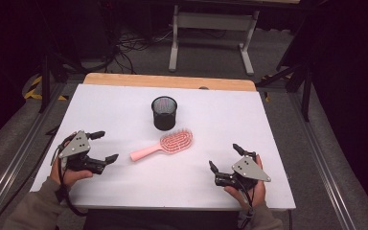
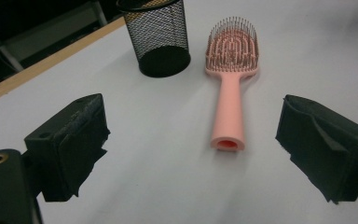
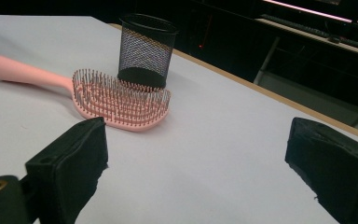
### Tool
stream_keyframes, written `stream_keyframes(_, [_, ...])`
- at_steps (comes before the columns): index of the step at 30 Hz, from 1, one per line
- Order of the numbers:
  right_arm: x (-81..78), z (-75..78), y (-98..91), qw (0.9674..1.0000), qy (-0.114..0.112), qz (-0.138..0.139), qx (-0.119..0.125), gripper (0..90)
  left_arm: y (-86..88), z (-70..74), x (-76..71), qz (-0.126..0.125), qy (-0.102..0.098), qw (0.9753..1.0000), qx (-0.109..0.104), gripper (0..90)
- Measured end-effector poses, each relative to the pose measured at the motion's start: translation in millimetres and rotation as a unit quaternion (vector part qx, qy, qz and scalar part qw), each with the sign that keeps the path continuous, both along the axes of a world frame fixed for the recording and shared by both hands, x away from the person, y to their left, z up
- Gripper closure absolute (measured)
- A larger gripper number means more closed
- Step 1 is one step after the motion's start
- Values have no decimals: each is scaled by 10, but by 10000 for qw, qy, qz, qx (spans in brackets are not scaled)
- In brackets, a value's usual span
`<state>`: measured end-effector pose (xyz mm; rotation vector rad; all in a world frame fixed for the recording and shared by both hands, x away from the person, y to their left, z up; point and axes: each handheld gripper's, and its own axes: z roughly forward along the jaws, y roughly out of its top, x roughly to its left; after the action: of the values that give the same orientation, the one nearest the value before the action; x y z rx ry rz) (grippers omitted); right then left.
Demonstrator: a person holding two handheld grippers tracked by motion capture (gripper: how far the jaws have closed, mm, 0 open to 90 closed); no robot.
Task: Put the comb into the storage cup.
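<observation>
Between both grippers lies the pink hairbrush [image 1: 162, 145]; jaws wide, holding nothing.

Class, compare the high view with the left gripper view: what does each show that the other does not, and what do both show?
High view alone: both hand-held grippers, left and right, open, a person's hands, grey floor. Left gripper view alone: the hollow end of the brush handle, seen between that gripper's wide-apart jaws. Shared: pink hairbrush, bristles up, beside the upright black mesh cup on the white table.

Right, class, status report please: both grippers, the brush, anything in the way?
Left gripper open, right gripper open, both empty. Pink plastic hairbrush flat, bristles up, beside black mesh cup. Nothing blocking.
</observation>
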<state>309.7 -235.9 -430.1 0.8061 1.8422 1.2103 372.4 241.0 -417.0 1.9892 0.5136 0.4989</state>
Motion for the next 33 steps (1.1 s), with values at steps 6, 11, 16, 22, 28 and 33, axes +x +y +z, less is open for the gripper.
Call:
stream_keyframes(6, [6,-10,-10,10000,45,-10,12,63,-220,20,222,-295,433,9980,361,103])
stream_keyframes(11, [13,-22,-2,10000,81,8,-12,63,-474,42,438,-572,819,9922,751,128])
stream_keyframes(16, [22,-37,-7,9999,140,22,-3,63,-700,50,612,-730,1086,9833,1261,138])
stream_keyframes(22, [21,-38,-15,9999,146,21,8,64,-941,54,755,-729,1262,9719,1847,137])
stream_keyframes(28, [23,-43,-8,9998,176,65,5,64,-1151,11,840,-915,1568,9570,2261,165])
stream_keyframes(33, [28,-49,-13,9998,209,78,12,64,-1286,-22,914,-908,1740,9463,2568,178])
